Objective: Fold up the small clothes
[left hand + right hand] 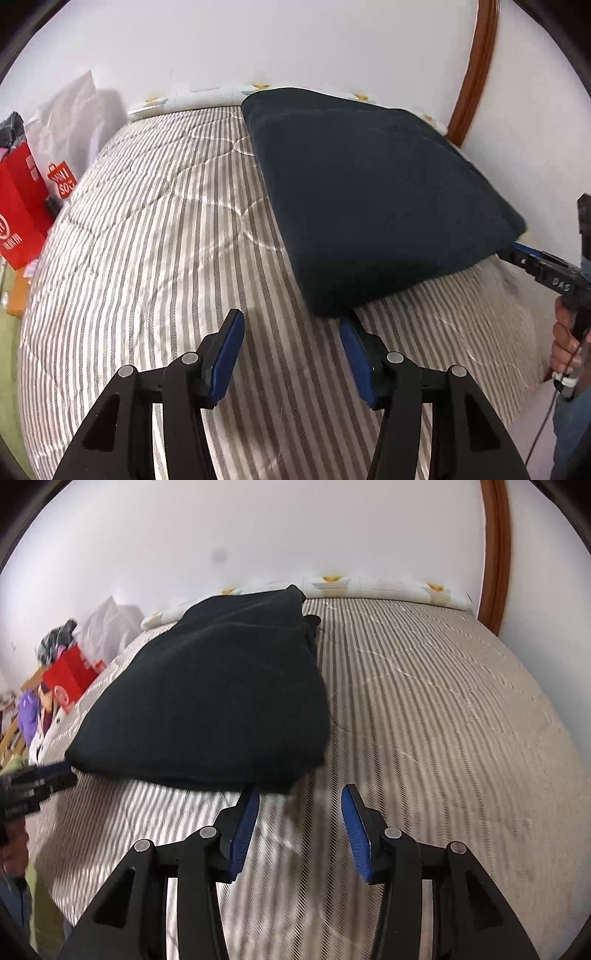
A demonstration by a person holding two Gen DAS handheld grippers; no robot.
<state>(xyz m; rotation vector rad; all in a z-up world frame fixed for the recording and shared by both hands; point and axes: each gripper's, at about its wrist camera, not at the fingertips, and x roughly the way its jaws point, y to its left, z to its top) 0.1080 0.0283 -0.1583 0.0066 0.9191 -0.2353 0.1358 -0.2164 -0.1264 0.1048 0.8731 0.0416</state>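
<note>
A dark navy folded garment [373, 199] lies flat on the striped bed cover [155, 236]. My left gripper [291, 321] is open, its right finger touching the garment's near left corner. In the right wrist view the same garment [218, 701] lies ahead and left on the cover [436, 709]. My right gripper [299, 794] is open, its left finger at the garment's near right corner. The right gripper [517, 254] also shows at the right of the left wrist view. The left gripper [59, 775] shows at the left edge of the right wrist view.
Red boxes and a red shopping bag [22, 206] stand beside the bed on the left. A white wall and a brown wooden frame [476, 70] lie behind. A pale patterned pillow edge [388, 585] runs along the head of the bed.
</note>
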